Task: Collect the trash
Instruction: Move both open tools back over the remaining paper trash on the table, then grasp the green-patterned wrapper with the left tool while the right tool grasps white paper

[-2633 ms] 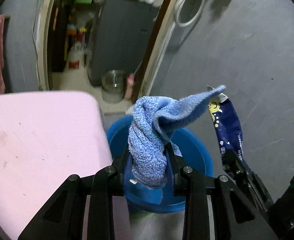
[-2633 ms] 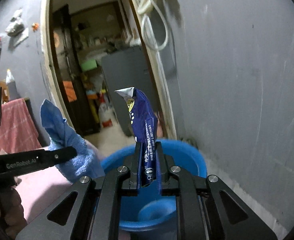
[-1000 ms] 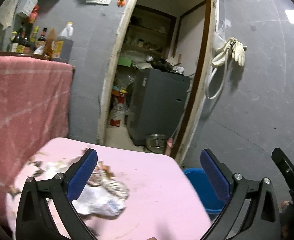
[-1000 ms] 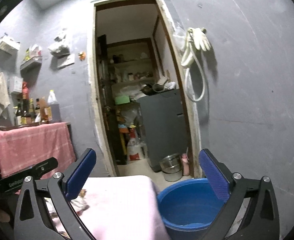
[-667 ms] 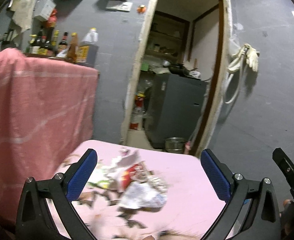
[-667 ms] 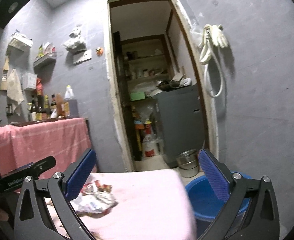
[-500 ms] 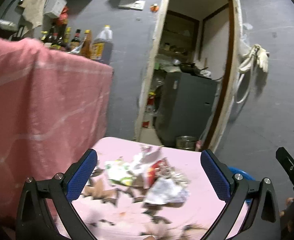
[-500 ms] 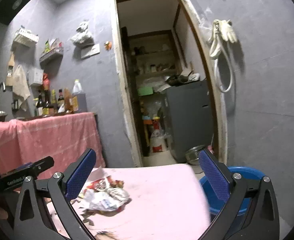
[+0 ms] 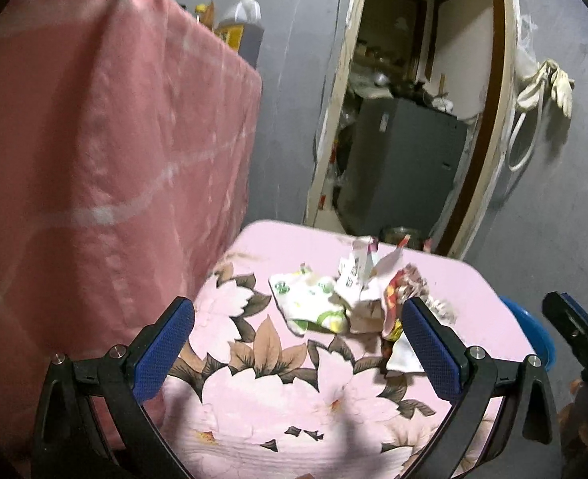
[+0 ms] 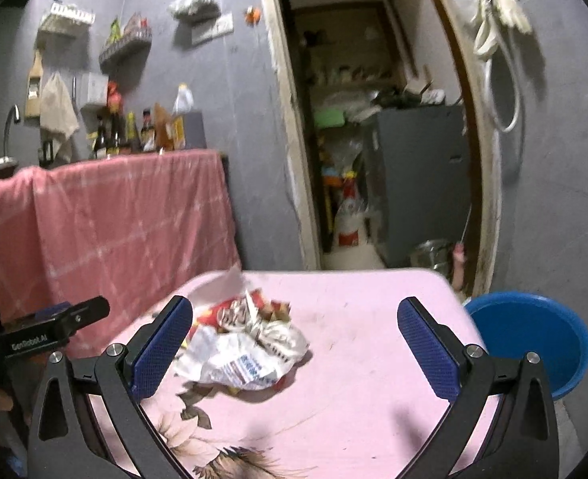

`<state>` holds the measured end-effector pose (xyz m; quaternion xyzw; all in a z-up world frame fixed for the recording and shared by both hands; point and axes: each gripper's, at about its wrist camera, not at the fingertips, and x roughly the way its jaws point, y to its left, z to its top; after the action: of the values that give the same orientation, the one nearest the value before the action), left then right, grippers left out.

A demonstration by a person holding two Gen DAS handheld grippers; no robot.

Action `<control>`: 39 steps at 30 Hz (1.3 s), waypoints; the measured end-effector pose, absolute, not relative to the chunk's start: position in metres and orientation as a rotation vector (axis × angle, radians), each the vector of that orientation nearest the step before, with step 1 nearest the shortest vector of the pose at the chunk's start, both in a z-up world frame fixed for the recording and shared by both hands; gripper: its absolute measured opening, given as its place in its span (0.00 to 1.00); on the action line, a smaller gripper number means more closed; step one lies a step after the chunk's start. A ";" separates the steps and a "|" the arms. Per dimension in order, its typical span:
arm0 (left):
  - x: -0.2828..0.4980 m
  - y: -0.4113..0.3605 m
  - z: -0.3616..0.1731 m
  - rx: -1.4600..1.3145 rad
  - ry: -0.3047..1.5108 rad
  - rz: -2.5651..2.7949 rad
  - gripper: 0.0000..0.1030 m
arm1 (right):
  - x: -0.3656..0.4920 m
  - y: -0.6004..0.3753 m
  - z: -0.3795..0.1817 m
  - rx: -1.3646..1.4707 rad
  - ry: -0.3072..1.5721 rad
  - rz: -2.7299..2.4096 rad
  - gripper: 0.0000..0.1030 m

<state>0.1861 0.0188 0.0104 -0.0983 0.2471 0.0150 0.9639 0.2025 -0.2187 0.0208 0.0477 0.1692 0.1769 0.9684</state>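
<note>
A heap of crumpled wrappers (image 9: pixel 354 299) (image 10: pixel 246 347) lies on the pink flowered table (image 9: pixel 294 399) (image 10: pixel 354 399). My left gripper (image 9: pixel 298 343) stands wide open and empty above the near part of the table, the heap just ahead of its right finger. Just as wide and empty, my right gripper (image 10: pixel 294 343) faces the heap, which lies close to its left finger. The blue basin (image 10: pixel 533 339) (image 9: pixel 533 331) sits on the floor past the table's right edge. Part of the left gripper (image 10: pixel 50 331) shows at the left of the right wrist view.
A pink cloth (image 9: pixel 106 159) (image 10: pixel 114 215) hangs over a counter left of the table, bottles (image 10: pixel 134 127) on top. Behind the table an open doorway (image 10: pixel 374 139) shows a grey cabinet (image 9: pixel 406 167) and a metal pot (image 10: pixel 434 255). Gloves and a hose (image 10: pixel 501 20) hang on the grey wall.
Both grippers let go of the blue towel and the dark wrapper and opened. Since then they have swung left from the basin toward the wrapper heap.
</note>
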 end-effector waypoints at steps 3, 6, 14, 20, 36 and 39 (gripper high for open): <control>0.198 0.018 0.007 -0.187 0.552 0.021 0.98 | 0.214 -0.214 0.012 0.101 0.410 0.379 1.00; 0.208 0.019 0.002 -0.185 0.596 0.016 0.98 | 0.223 -0.210 0.005 0.103 0.466 0.394 0.98; 0.234 0.025 -0.014 -0.230 0.702 0.000 0.84 | 0.237 -0.188 -0.012 0.056 0.596 0.469 0.82; 0.241 0.027 -0.018 -0.241 0.736 -0.011 0.78 | 0.251 -0.171 -0.024 0.007 0.706 0.505 0.70; 0.280 0.034 -0.026 -0.255 0.836 -0.037 0.56 | 0.264 -0.181 -0.033 0.079 0.754 0.507 0.25; 0.283 0.031 -0.027 -0.237 0.841 -0.044 0.52 | 0.264 -0.182 -0.032 0.093 0.749 0.511 0.18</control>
<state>0.2833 0.0315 -0.0274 -0.1147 0.4070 -0.0212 0.9059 0.2636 -0.1824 -0.0321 0.0448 0.3617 0.2466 0.8980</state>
